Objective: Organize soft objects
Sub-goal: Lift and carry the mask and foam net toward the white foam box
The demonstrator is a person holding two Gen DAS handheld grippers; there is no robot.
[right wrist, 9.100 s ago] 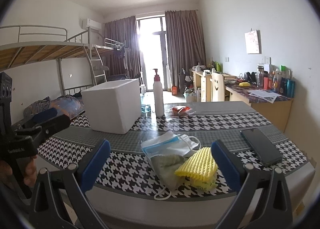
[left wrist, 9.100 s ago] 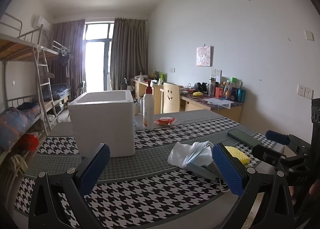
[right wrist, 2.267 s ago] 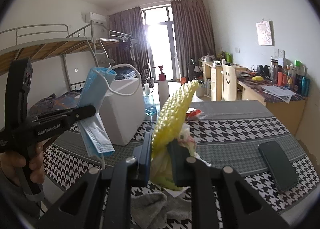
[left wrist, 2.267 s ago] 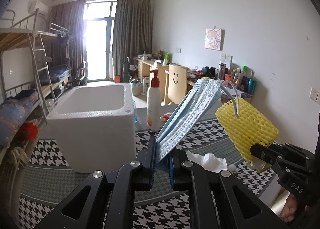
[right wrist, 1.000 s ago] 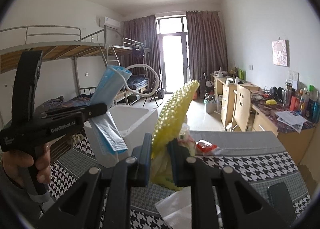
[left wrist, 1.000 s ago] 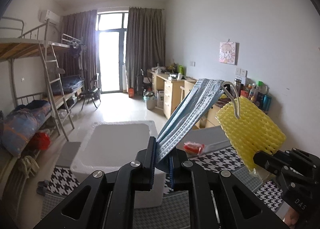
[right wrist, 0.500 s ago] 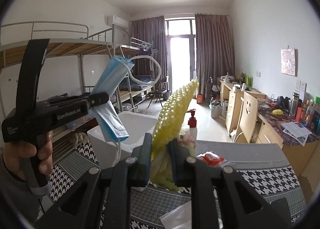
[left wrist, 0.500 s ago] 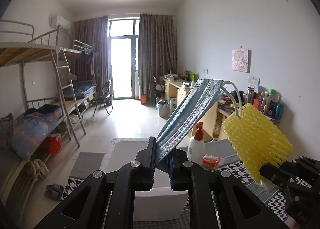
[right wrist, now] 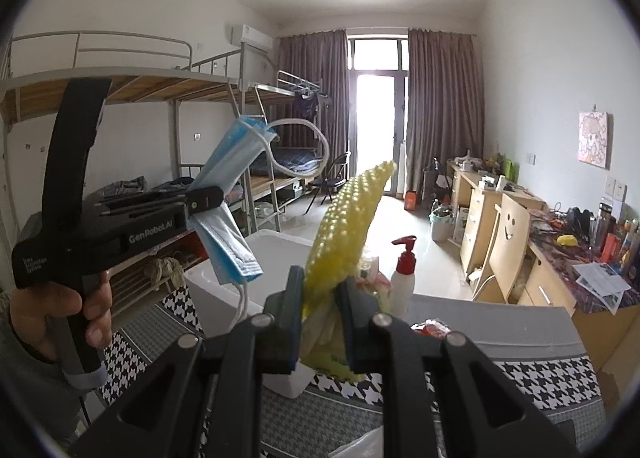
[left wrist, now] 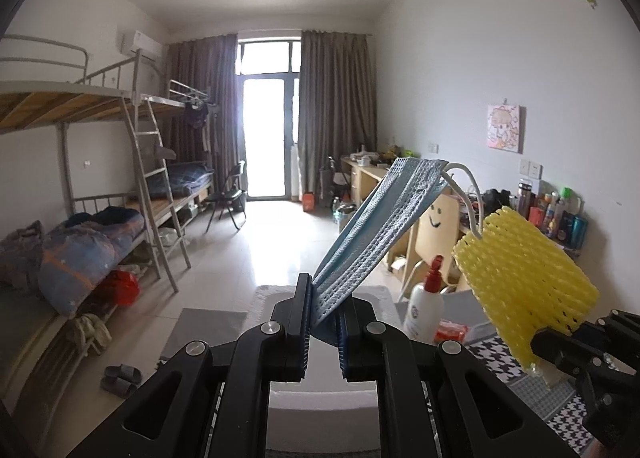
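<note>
Both your hands have lifted up over the white box [right wrist: 256,258]. Your left gripper [left wrist: 324,328] pinches the blue mask [left wrist: 380,225]; your right gripper [right wrist: 320,324] squeezes the yellow foam net [right wrist: 344,225]. Next, lower them into the box and let go.

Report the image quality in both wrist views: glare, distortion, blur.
Left wrist view: balcony door blown out white with glare on the floor; fisheye bends the bunk bed; blue mask sharp. Right wrist view: the same backlit door; dark vignette at the corners; yellow foam net slightly soft up close.
</note>
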